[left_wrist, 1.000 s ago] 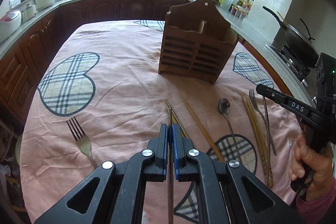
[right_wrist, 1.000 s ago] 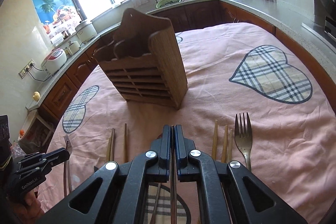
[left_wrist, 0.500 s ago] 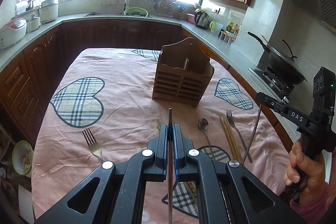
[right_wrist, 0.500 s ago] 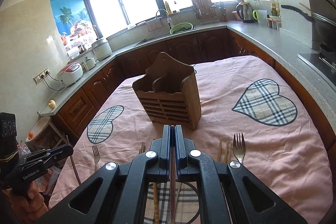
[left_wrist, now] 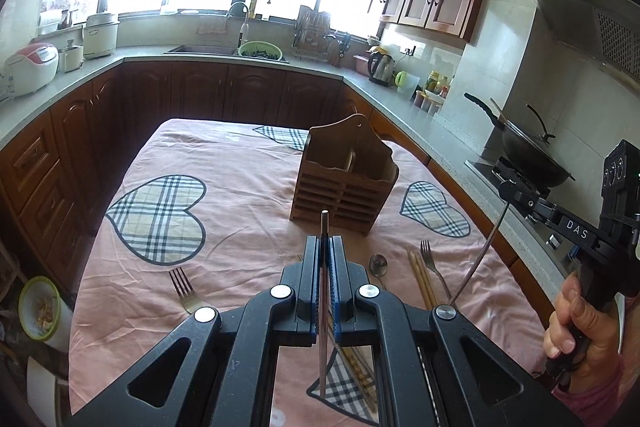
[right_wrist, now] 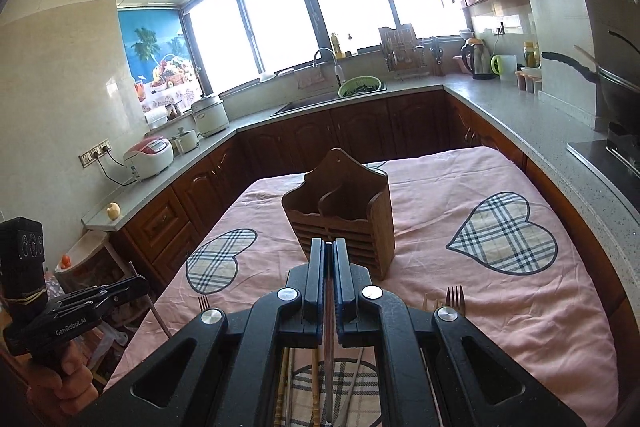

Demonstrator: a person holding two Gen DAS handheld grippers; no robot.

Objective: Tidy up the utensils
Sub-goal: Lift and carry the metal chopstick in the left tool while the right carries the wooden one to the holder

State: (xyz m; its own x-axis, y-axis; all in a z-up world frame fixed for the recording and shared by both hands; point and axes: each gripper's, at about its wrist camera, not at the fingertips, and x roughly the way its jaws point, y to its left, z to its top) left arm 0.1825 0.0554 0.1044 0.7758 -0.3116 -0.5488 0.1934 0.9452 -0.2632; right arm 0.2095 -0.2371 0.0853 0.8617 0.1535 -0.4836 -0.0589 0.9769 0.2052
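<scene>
Both grippers have risen off the table in the last second, each carrying a thin metal chopstick. In the left wrist view the left gripper (left_wrist: 325, 247) is clamped shut on a metal chopstick (left_wrist: 324, 307) whose tip pokes just past the pads; a second ago those pads sat down among the utensils on the cloth, and now the cloth lies well below. The right gripper (right_wrist: 329, 251) is likewise closed on its own chopstick (right_wrist: 328, 347), which from the left view hangs slanting down from the jaws over the table's right edge. That reads as the pick finished for both sticks, with the carry to the holder (left_wrist: 346, 179) as the step in hand; the holder stands upright ahead, mid-table, its two top slots open, and neither stick is over it yet. Still lying on the pink cloth (left_wrist: 240, 155) near the grippers are a fork (left_wrist: 184, 289) on the left, a spoon (left_wrist: 378, 265), wooden chopsticks (left_wrist: 422, 279) and a second fork (left_wrist: 430, 259), so most of the sorting remains. Readable writing: "DAS" on the right gripper's finger in the left view, and "GenRobot.AI" on the left gripper's finger in the right view. Nothing on the far counters is legible.
</scene>
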